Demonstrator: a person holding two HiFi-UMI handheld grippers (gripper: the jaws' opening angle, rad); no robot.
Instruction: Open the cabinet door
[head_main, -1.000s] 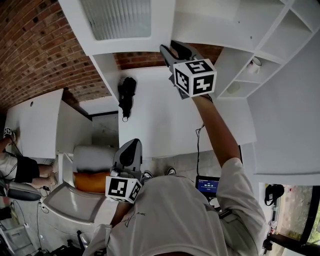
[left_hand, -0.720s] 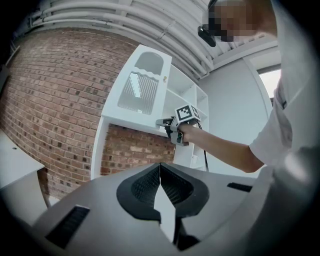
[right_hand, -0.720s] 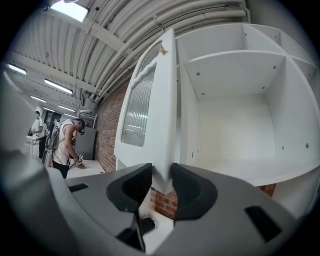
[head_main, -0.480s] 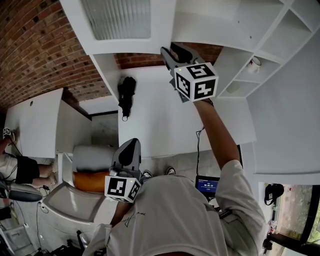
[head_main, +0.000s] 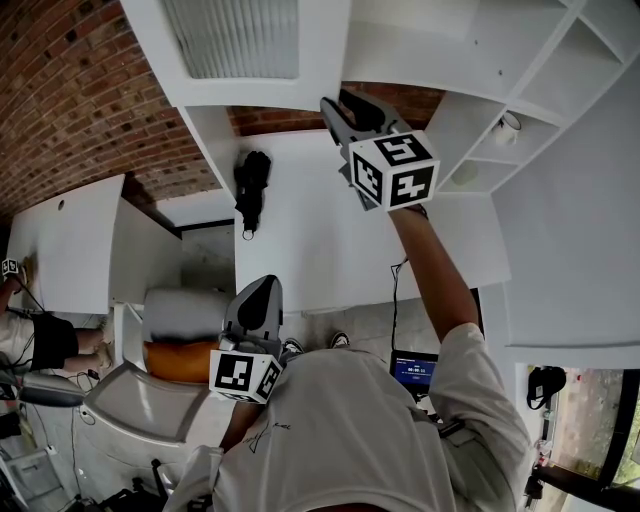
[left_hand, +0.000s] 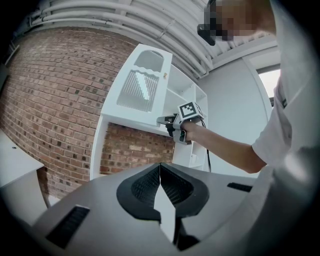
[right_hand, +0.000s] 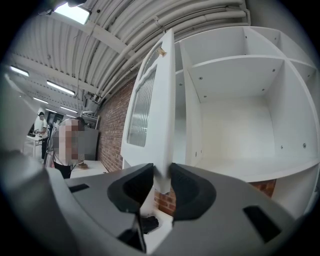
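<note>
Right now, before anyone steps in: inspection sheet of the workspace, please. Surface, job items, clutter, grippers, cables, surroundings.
Surface: white desk top under the cabinet.
Job's things: white cabinet door with ribbed glass panel, part open; white open shelves behind it.
Clutter: small black object on the desk, kind unclear; laptop with lit screen below.
Grippers: right gripper jaws closing, door's lower edge between them; left gripper jaws together, empty.
Cables: thin black cable hanging from the desk edge.
Surroundings: red brick wall; a person at far left.
</note>
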